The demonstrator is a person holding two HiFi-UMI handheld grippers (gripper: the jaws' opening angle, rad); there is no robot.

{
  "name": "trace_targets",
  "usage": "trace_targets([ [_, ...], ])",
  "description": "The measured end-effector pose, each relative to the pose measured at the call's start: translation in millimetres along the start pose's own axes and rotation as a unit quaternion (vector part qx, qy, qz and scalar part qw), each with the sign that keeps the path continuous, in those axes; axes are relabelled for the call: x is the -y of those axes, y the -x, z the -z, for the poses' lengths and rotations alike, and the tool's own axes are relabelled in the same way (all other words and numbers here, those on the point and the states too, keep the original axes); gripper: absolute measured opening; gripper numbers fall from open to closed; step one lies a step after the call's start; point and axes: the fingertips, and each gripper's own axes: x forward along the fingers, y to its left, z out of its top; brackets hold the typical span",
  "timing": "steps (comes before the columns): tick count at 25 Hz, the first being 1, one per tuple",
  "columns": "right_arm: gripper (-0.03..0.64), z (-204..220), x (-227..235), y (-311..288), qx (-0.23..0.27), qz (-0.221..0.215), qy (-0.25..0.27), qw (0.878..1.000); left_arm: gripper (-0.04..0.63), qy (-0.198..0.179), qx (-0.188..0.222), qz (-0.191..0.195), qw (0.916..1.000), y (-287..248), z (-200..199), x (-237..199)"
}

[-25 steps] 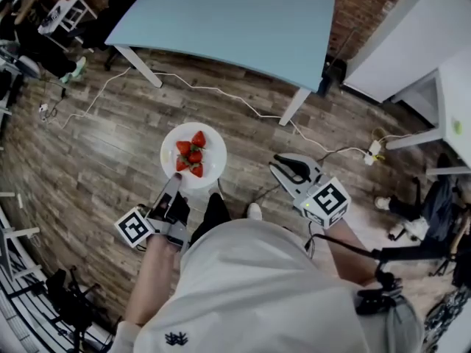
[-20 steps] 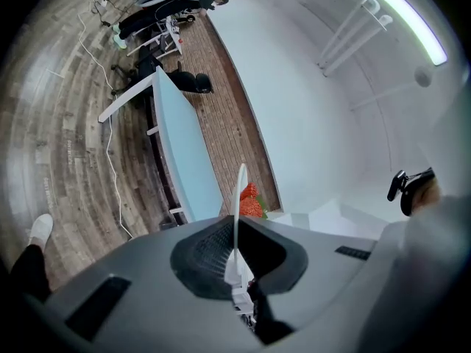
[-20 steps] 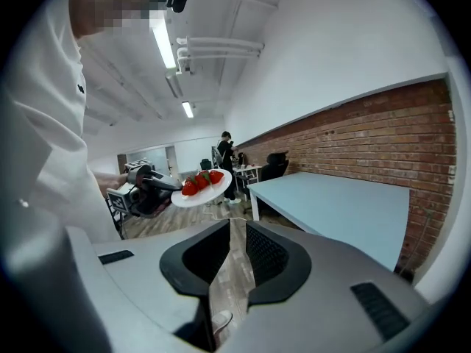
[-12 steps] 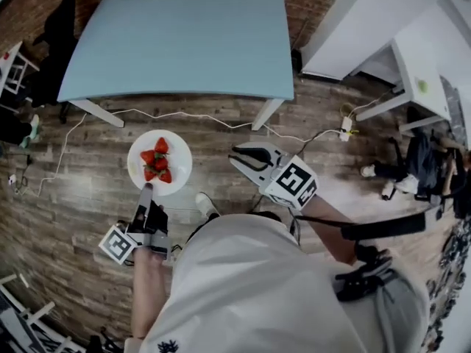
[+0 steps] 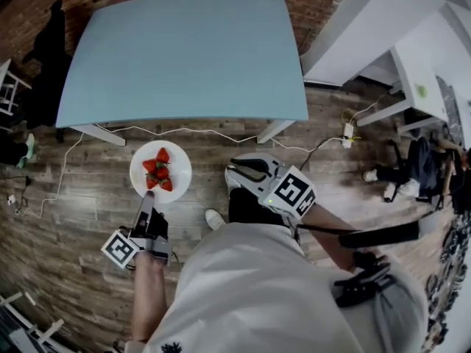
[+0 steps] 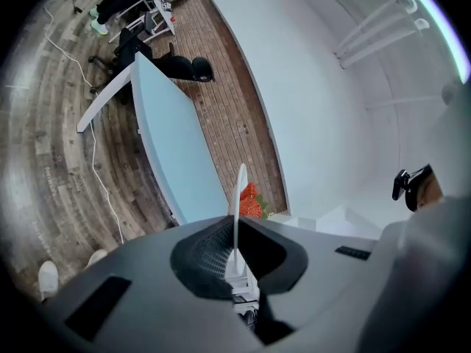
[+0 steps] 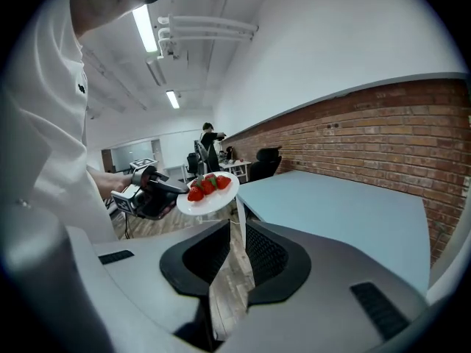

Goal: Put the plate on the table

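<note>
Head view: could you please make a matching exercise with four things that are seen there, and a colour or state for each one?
Things:
1. plate
2. strawberries
3. table
4. right gripper

Colour or state:
a. light blue
b. jaws apart, nothing between them
c. red, lying on the plate
d. white, rim clamped by the left gripper

Pairs: 1-d, 2-c, 3-a, 4-b.

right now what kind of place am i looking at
Most likely an open office or lab workspace: a long brick wall, a big light blue table with an office chair at its far end, and strip lights on the ceiling.
</note>
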Motion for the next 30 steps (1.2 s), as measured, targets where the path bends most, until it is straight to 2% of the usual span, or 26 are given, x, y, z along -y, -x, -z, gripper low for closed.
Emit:
trace_targets([
  [5,0.057,-12.4,51.9,-31.8,0.007,0.0,0.006,1.0,0.012,-0.005,-0.005,-0.004,1.0,-49.0,-31.7,-8.1],
  [13,0.057,-57.9,147.8,-78.8,0.021,-0.023,0.028,0.999,0.012,-0.011,0.0,-0.014,0.9998,-142.6,-93.6,1.2],
  [17,0.056,-64.0,195.2,-93.6,0.018,-0.03,0.019,0.999,0.012,-0.019,-0.004,-0.013,0.9997,-195.7,-119.9,2.4],
  [23,0.056,-70.1,247.1,-107.1,0.016,-0.009,0.0,1.0,0.012,-0.025,-0.036,-0.005,0.999,-273.6,-144.2,-9.1],
  [28,0.056,-68.2,275.7,-121.1,0.0,0.029,-0.022,0.999,0.012,-0.024,-0.074,0.007,0.9969,-341.7,-166.6,-42.0],
  [30,0.055,-72.1,283.5,-127.8,-0.002,0.046,-0.026,0.999,0.012,-0.025,-0.097,-0.015,0.9948,-364.1,-174.0,-66.0],
])
